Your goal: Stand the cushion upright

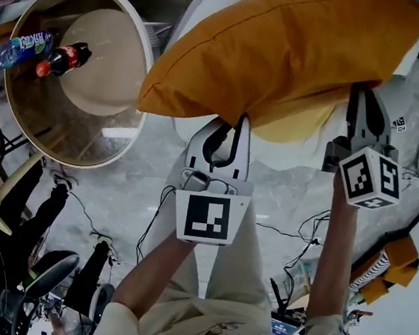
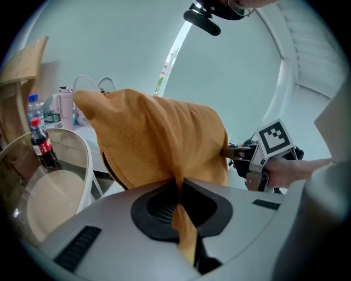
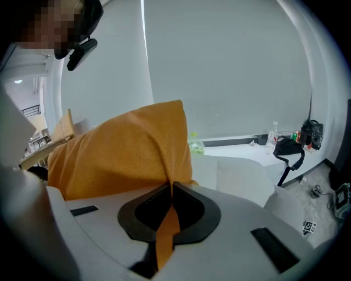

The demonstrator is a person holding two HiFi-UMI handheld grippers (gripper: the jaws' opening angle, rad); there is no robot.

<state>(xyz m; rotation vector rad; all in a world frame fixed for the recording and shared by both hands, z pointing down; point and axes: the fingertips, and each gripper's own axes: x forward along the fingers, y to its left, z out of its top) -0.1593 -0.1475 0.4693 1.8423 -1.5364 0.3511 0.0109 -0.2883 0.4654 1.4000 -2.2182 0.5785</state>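
White seat (image 1: 292, 163) below, left gripper (image 1: 238, 123) and right gripper (image 1: 359, 91) clench the cushion (image 1: 283, 51) by fabric at its 6 and 4 o'clock edges. Thin pinches may slip, dropping it flat.

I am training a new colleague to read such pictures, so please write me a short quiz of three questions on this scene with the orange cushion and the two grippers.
1. True or false: the left gripper and the right gripper are both shut on the orange cushion.
2. Where is the cola bottle? A: on the round table. B: on the floor. C: on the cushion.
3. In the head view, which gripper is nearer the round table?
Key: 1 true; 2 A; 3 the left gripper.
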